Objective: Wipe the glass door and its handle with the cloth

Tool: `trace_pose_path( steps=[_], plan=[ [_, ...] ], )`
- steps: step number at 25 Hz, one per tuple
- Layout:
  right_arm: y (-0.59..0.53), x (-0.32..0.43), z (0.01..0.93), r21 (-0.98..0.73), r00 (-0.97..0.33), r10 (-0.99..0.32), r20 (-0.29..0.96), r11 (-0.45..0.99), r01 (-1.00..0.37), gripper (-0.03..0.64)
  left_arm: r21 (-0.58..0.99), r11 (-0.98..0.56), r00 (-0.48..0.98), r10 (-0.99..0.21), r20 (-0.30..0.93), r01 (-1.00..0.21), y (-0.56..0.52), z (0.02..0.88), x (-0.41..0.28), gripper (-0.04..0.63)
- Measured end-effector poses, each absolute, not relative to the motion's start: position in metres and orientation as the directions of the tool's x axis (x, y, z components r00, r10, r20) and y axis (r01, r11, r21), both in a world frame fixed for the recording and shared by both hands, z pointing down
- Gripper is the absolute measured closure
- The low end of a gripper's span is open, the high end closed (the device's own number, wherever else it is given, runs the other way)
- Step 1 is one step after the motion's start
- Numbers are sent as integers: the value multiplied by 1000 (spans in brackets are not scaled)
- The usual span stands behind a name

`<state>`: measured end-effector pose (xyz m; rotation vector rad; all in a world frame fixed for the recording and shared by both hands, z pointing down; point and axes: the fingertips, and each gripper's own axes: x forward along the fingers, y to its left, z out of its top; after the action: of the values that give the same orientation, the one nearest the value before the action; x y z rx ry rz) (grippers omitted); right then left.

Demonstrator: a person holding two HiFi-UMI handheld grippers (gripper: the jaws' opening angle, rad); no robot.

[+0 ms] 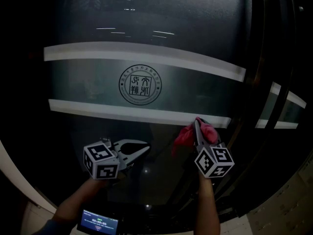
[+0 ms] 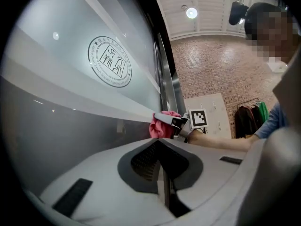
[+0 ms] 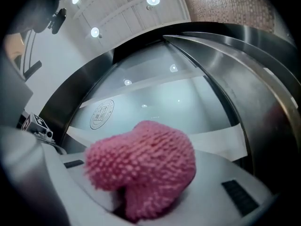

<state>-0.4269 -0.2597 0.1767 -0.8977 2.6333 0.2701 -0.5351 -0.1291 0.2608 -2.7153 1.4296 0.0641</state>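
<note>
Where two white stripes point(image 1: 142, 55) cross the glass door point(image 1: 171, 13), one illegible round seal point(image 1: 140, 85), right tool point(image 1: 198, 126) gripping one pink cloth point(image 1: 183, 136), left tool point(image 1: 145, 149) closed.

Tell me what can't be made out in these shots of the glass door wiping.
The door handle: none identifiable; the head view's right side is too dark.
Tips of the right tongs: in the right gripper view the pink cloth covers them.
Whether the cloth touches the glass door: no view settles it.
Lettering of the seal: too small and blurred in every view.
</note>
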Motion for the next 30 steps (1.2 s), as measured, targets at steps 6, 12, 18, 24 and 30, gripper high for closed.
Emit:
trace_pose_path(
  steps=[6, 12, 18, 24, 30],
  plan=[
    [-222, -452, 170, 65, -756, -490, -434, 820, -568, 574, -40, -465, 466, -878, -108, -885, -114, 259, -578, 580],
    [-103, -591, 183, 157, -863, -224, -452, 933, -324, 572, -36, -284, 286, -950, -125, -958, -58, 276, -666, 580],
    [2, -755, 238, 191, -931, -16, -364, 977, -92, 572, -75, -55, 61, -995, -84, -996, 25, 300, -754, 580],
    [45, -839, 261, 138, -942, 41, -334, 990, -6, 572, -37, 71, -68, -994, -80, -997, 75, 320, -825, 580],
    [9, -807, 261, 125, -935, -38, -353, 988, -88, 572, -56, 15, -10, -995, -96, -998, 52, 315, -807, 580]
  ],
)
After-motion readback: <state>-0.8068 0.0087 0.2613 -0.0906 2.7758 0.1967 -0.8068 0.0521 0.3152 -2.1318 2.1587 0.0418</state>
